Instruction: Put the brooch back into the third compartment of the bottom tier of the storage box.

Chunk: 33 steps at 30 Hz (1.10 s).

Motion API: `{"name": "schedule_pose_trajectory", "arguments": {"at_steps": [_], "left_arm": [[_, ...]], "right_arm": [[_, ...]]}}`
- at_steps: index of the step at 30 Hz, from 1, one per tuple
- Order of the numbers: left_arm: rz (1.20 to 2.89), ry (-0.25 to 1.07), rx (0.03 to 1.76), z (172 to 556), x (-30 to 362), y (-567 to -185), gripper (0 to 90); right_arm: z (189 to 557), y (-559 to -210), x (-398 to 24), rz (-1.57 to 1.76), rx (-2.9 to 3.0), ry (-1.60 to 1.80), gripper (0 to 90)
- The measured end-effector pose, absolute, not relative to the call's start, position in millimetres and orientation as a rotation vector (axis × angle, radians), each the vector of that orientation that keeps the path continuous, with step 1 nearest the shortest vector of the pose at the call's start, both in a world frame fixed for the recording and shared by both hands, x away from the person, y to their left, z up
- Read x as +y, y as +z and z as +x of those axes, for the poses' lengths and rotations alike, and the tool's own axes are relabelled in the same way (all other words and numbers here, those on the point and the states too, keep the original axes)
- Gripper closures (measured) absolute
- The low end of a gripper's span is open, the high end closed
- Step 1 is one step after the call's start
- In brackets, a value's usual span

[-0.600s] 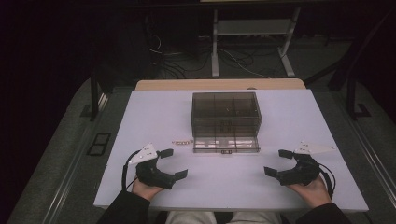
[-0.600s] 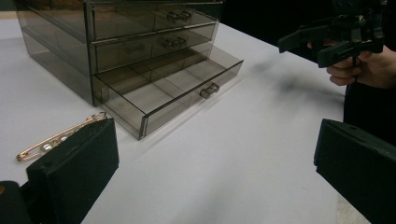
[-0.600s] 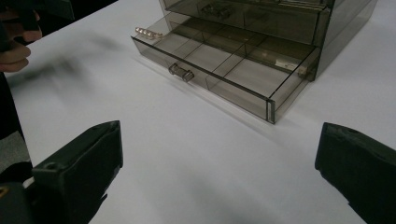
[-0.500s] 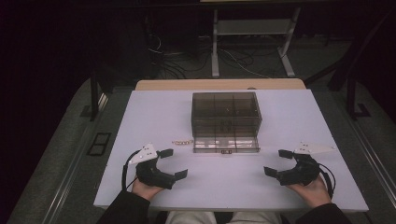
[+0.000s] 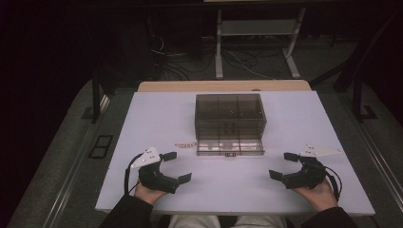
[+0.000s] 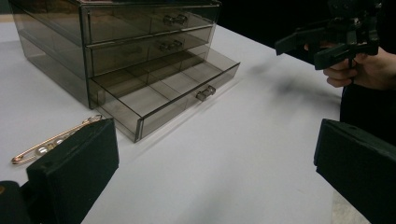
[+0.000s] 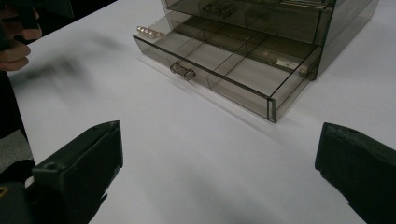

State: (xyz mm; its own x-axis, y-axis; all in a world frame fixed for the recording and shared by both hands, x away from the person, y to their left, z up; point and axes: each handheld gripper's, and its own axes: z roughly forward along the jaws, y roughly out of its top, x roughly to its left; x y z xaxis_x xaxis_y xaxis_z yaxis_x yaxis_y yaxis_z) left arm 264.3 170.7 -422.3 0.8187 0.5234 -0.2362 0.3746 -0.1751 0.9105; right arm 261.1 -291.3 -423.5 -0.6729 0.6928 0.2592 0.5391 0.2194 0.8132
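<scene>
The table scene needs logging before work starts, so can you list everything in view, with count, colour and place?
Drawer box: one, smoky clear plastic, three tiers, middle of the table toward its far edge.
Bottom drawer: one, same plastic, pulled out toward the person, divided into compartments that look bare.
Pin: one, gold with pale beads, lying on the table left of the open drawer.
Table: one, white top.
Wooden board: one, tan, along the table's far edge.
Metal stand: one, grey, on the floor behind.
Left hand-held gripper: one, black, near edge at the left, jaws open, holding nothing.
Right hand-held gripper: one, black, near edge at the right, jaws open, holding nothing.
</scene>
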Motion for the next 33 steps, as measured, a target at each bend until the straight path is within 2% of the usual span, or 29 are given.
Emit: {"name": "schedule_pose_trajectory", "arguments": {"at_steps": [33], "left_arm": [[1.923, 0.144, 0.655, 276.9, 159.9, -392.2, 0.0]], "right_arm": [[261.1, -424.2, -290.2, 1.18, 2.347, 1.435, 0.4]]}}
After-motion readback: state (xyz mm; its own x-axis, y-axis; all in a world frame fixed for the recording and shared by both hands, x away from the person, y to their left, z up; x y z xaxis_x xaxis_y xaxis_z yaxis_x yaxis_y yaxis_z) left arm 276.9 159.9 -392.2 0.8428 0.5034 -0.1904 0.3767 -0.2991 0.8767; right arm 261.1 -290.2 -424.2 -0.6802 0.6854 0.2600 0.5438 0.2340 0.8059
